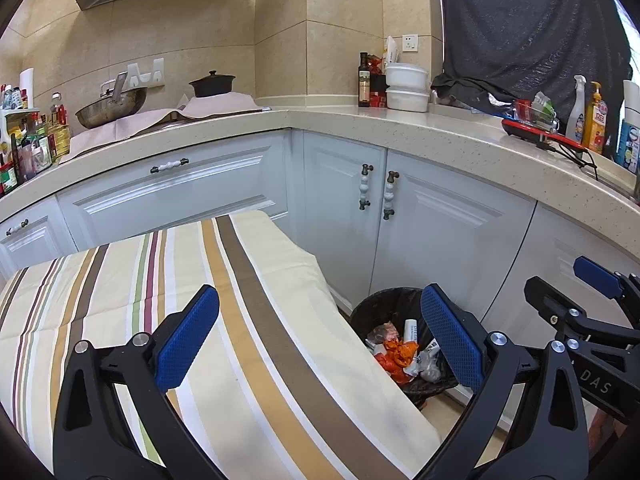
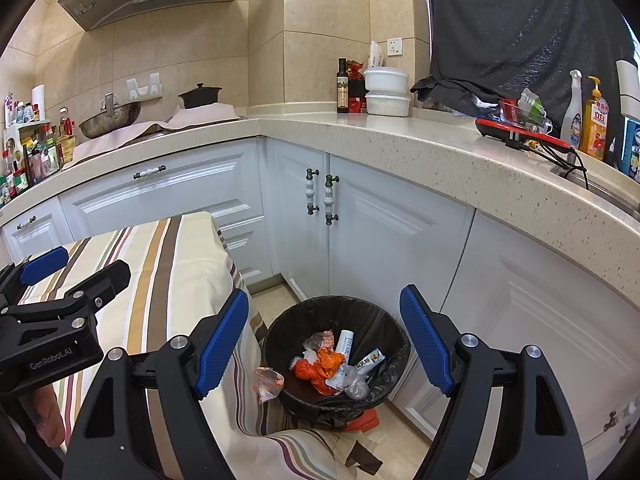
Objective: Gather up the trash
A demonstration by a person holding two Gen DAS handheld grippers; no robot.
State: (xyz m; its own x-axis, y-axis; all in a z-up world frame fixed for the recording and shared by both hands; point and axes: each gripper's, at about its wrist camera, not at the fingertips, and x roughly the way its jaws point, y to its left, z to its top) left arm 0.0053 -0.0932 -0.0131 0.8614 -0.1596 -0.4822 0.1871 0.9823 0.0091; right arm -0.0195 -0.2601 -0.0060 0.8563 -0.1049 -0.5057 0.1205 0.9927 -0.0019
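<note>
With both tongs, left point(image 1: 320, 334) and right point(image 2: 324, 340), open and empty, pinch the light, crinkly wrapper point(image 2: 268, 384) left of the bin point(image 2: 396, 344) by its crumpled middle.

I note the left hand-held gripper point(image 1: 320, 334) is built of matte black angular frame members with triangular cut-outs, joined by round silver screw heads at the pivots. Each finger carries a long blue pad point(image 1: 188, 336) with a fine dimpled texture. The right hand-held gripper point(image 2: 324, 340) is of the same make: black frame, silver pivots, blue textured pads point(image 2: 426, 344). From the left camera, its body shows white lettering "DAS"; from the right camera, the left unit's black body reads "GenRobot.AI". I see part of a hand point(image 2: 46, 420) beneath that body; no sleeve is visible.
</note>
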